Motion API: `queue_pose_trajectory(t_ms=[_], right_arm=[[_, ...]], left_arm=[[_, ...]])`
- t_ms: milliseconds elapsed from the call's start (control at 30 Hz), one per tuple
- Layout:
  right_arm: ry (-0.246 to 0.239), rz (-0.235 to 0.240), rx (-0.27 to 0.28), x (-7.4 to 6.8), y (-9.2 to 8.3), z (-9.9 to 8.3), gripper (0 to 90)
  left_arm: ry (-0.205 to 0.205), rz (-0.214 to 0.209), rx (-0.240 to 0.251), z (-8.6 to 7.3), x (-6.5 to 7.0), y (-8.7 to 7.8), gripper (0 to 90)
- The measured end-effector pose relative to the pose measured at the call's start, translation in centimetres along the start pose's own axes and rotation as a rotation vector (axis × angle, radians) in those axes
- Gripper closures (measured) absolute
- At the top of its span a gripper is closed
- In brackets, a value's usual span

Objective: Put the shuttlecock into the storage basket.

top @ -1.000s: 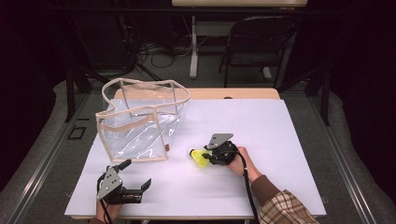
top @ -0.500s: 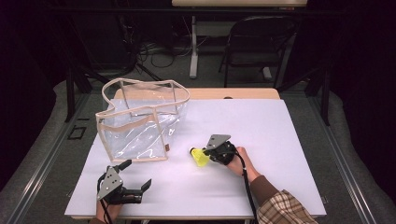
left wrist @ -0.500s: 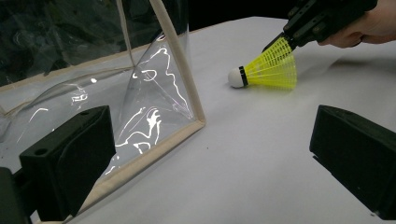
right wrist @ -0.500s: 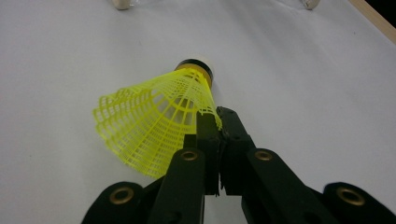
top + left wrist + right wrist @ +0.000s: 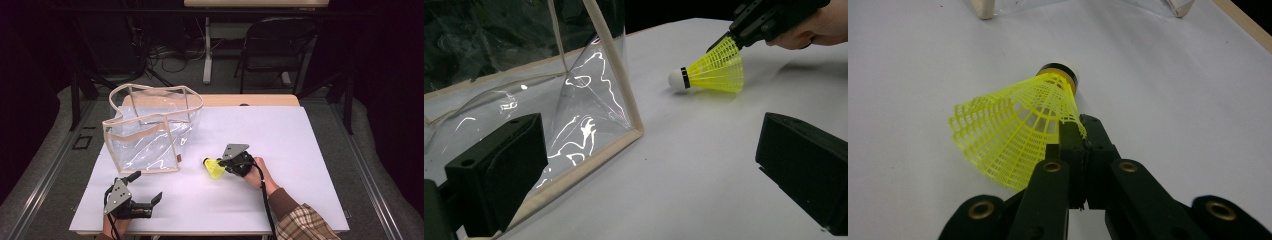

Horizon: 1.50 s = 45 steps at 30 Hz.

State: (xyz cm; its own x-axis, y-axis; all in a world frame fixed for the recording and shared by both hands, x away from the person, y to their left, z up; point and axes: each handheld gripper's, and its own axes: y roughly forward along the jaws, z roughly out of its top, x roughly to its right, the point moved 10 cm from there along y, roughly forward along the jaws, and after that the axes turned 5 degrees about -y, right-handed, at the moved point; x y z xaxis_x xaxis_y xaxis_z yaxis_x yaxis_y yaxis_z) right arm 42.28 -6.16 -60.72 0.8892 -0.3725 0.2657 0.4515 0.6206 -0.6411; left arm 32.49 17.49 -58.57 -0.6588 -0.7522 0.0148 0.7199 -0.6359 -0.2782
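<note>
A yellow shuttlecock with a white cork tip lies on its side on the white table, right of a clear plastic bag with beige trim. My right gripper is shut on the rim of its mesh skirt, and the pinched mesh shows at the right gripper's tips. My left gripper rests near the front left edge, open and holding nothing. From the left gripper I see the bag's corner close by and the shuttlecock beyond it.
The bag stands upright at the table's left, mouth open upward. A wooden strip runs along the table's far edge. Behind it stand a dark chair and a table leg. White surface lies to the right of my right hand.
</note>
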Motion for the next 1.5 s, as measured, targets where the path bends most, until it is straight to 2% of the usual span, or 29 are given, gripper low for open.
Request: queue_pose_trajectory(t_ms=[500,867,1500], right_arm=[[0.002,-0.009,0.016,0.2,-1.0,0.5,90.0],[0.031,-0.021,0.039,1.1,-2.2,0.9,90.0],[0.053,-0.043,0.038,2.0,-3.4,2.0,90.0]], left_arm=[[0.001,0.000,0.004,0.1,0.0,-0.1,0.1],[0.001,0.003,0.004,0.1,0.0,0.0,0.1],[0.002,0.007,0.009,0.1,-0.1,-0.1,0.2]])
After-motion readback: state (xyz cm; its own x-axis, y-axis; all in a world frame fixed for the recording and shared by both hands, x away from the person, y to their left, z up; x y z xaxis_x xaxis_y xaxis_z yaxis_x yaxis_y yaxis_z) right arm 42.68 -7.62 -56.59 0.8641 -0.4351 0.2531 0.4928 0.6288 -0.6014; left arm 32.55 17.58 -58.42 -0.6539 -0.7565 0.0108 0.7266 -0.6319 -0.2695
